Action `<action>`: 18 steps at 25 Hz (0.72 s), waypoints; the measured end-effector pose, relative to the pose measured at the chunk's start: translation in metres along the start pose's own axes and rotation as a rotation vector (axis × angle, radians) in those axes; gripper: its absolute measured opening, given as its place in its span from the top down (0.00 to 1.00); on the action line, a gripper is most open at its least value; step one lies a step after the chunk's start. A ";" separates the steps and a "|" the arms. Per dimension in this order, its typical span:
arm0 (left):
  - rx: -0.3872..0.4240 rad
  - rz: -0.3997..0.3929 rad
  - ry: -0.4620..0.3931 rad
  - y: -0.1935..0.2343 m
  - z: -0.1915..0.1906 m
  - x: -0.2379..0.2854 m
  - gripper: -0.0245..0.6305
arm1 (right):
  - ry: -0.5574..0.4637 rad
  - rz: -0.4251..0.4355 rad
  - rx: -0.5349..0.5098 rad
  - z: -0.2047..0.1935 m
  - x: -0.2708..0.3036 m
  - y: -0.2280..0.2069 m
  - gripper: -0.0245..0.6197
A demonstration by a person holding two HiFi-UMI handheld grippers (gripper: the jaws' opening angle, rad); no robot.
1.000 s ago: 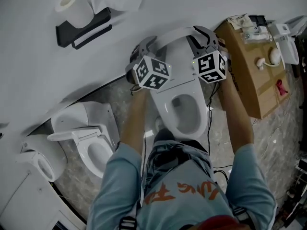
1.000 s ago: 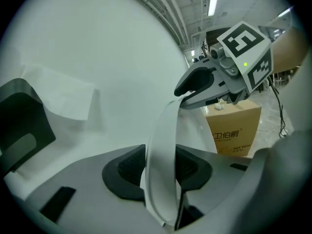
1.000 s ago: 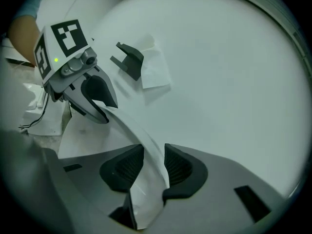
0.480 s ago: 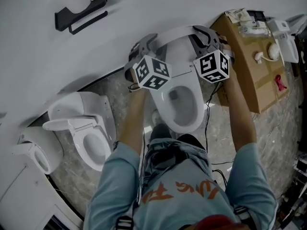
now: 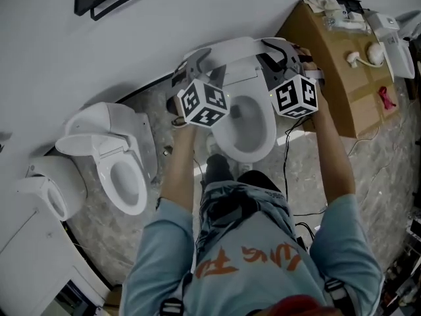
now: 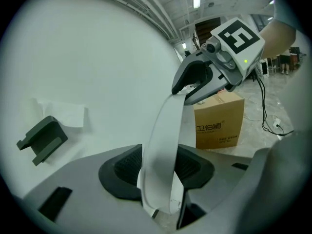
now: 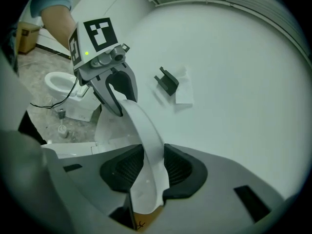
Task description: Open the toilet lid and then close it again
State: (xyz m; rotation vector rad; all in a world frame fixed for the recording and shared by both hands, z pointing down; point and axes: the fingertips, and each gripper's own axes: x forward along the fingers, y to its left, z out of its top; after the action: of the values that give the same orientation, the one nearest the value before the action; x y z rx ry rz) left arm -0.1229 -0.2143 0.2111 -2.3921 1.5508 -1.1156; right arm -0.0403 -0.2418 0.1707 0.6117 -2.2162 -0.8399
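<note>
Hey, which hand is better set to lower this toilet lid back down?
Right, narrowly. Both grippers' jaws have just been opening with the lid between them, but the right gripper has it straight between its pads, while the left gripper has it at a slant.

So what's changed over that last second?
Both the left gripper and the right gripper have pulled the toilet lid forward, away from the wall and towards the bowl. Their jaws have just been opening a little, with the lid's rim still held between them. The neighbouring toilet and the cardboard box stayed put.
</note>
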 end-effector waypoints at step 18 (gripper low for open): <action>0.075 -0.078 0.154 -0.181 -0.045 -0.072 0.58 | 0.022 0.149 -0.072 -0.051 -0.132 0.141 0.51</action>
State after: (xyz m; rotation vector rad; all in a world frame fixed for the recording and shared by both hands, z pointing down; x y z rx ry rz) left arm -0.0285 -0.0536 0.2844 -2.3871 1.4391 -1.3775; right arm 0.0591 -0.0840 0.2427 0.4132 -2.1716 -0.8283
